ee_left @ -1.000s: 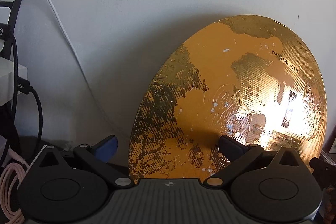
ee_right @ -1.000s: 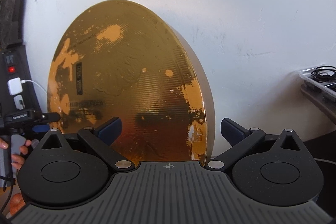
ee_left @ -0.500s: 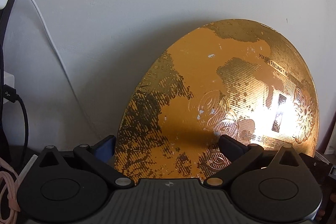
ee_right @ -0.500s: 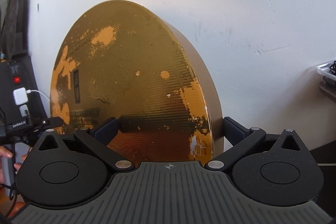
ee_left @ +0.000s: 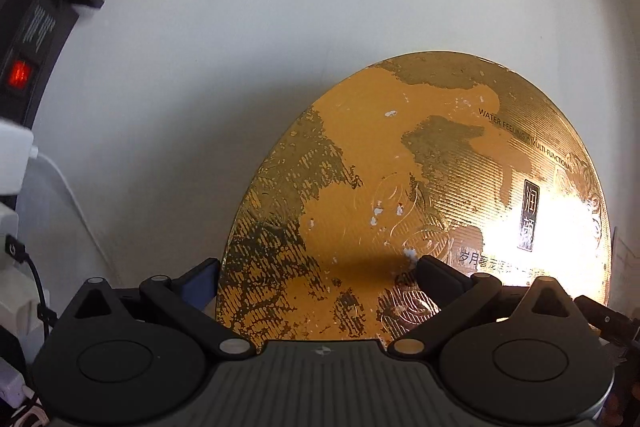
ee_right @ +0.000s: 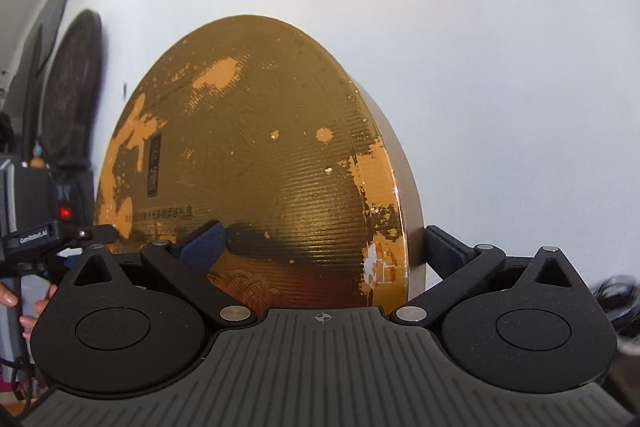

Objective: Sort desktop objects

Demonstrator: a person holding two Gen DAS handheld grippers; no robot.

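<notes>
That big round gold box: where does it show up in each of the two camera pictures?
Left wrist view: the gold box fills the centre-right, its edge between the left gripper fingers.
Right wrist view: it sits centre-left, its rim between the right gripper fingers.
Shared landmark: the red switch.

Round box [ee_left: 420, 195] — tight against wall [ee_left: 280, 47]

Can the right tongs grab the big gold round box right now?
Probably yes. The right tongs already straddle the edge of the gold round box, one finger on its face, the other at its rim. Nothing sits between them and the box; whether they are squeezing it cannot be told.
</notes>
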